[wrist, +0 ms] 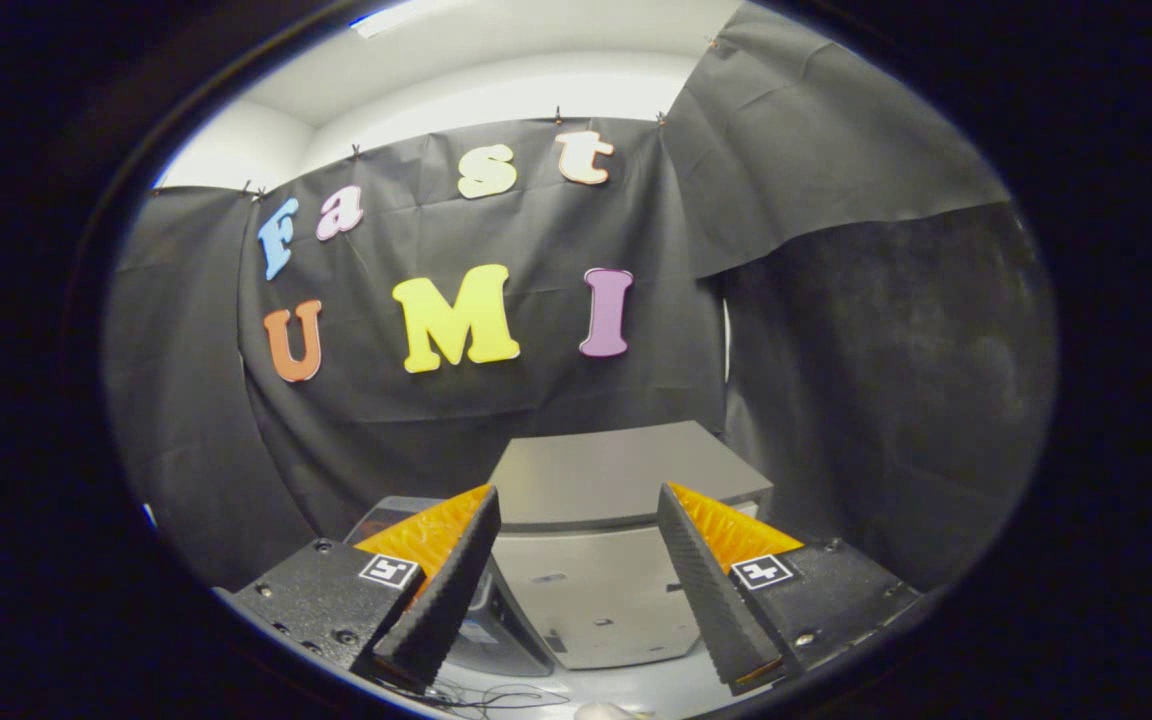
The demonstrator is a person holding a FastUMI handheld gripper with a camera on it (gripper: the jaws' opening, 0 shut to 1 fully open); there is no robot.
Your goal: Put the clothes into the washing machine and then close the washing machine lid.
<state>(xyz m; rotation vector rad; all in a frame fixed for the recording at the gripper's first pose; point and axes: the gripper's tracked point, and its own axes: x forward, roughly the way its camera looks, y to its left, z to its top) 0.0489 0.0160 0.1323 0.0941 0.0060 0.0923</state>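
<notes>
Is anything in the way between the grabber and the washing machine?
Nothing visible is. The gripper holds its jaws open with nothing between them, and the grey washing machine sits just beyond them across open air. Its flat top seems to lie shut, which could block clothes going in.

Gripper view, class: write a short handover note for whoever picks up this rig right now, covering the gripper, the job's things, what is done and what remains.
Gripper: fingers open, nothing between them, held in the air and aimed at the booth's back wall.
Washing machine: just ahead of the fingers, a grey box whose flat lid lies down, apparently closed.
Clothes: I cannot place them from here.
Done or not: cannot tell whether the clothes are already inside.
Left: check for loose clothes; if any, open the lid, load them, close it.
</notes>
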